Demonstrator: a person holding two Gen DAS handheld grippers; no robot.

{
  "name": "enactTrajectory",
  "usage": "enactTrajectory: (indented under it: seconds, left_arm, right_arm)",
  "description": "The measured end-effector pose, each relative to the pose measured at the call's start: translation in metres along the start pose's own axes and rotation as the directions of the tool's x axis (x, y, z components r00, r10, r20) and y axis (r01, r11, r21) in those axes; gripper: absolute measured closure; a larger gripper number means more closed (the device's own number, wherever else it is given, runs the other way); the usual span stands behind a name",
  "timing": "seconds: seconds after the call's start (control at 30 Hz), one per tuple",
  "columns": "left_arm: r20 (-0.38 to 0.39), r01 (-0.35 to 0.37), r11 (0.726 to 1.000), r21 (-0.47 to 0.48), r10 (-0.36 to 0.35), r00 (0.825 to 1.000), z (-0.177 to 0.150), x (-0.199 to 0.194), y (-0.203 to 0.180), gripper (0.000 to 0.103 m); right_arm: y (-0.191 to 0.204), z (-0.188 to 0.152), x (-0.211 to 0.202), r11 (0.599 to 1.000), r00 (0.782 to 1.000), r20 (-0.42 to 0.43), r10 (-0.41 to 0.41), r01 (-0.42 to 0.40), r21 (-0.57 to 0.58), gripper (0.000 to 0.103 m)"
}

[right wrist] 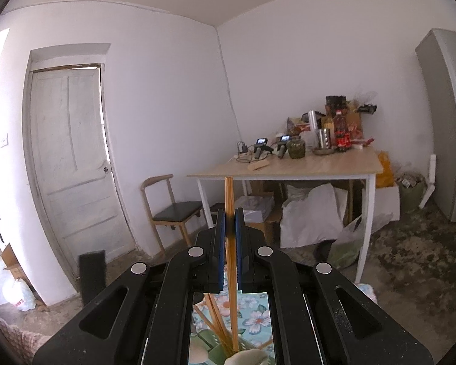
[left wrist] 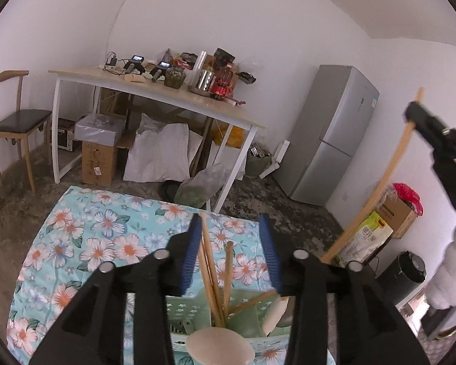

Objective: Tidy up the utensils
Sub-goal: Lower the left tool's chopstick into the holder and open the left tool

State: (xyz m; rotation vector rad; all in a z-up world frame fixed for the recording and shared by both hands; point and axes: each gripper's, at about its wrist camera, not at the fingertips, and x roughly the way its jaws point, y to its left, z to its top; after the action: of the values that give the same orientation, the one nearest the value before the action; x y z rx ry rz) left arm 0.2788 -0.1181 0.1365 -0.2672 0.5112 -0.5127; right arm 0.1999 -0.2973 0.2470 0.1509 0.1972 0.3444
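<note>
Over the flowered cloth (left wrist: pixel 85 243), the left gripper (left wrist: pixel 231 255) hangs wide open and empty above the green basket (left wrist: pixel 185 307) of chopsticks. Rightward, the right gripper (right wrist: pixel 229 237) pinches one chopstick (right wrist: pixel 229 200); next, judging so, lower it into the basket.

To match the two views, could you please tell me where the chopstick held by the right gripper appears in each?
Left wrist: the chopstick slants at right, clamped in the right gripper.
Right wrist: upright at centre, between the blue pads.
Shared landmark: the wooden table.
</note>
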Motion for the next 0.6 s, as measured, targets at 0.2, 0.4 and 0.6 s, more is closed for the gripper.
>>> enactTrajectory:
  seconds: [0.2, 0.4, 0.6]
  left_arm:
    - [0.043, -0.004, 1.000, -0.014, 0.005, 0.999, -0.001, -0.025, 0.011, 0.046]
    - [0.050, -0.023, 1.000, -0.011, 0.024, 0.998, -0.009, -0.045, 0.023, 0.040]
    - [0.050, -0.051, 0.999, -0.001, 0.051, 0.997, -0.022, -0.062, 0.033, 0.033]
  right_arm:
    - [0.000, -0.021, 0.027, 1.000, 0.998, -0.060, -0.009, 0.008, -0.020, 0.099]
    - [-0.003, -0.055, 0.052, 0.999, 0.984, -0.175, -0.033, 0.026, -0.043, 0.099]
    - [-0.003, -0.071, 0.047, 0.998, 0.973, -0.226, -0.054, 0.045, -0.044, 0.086]
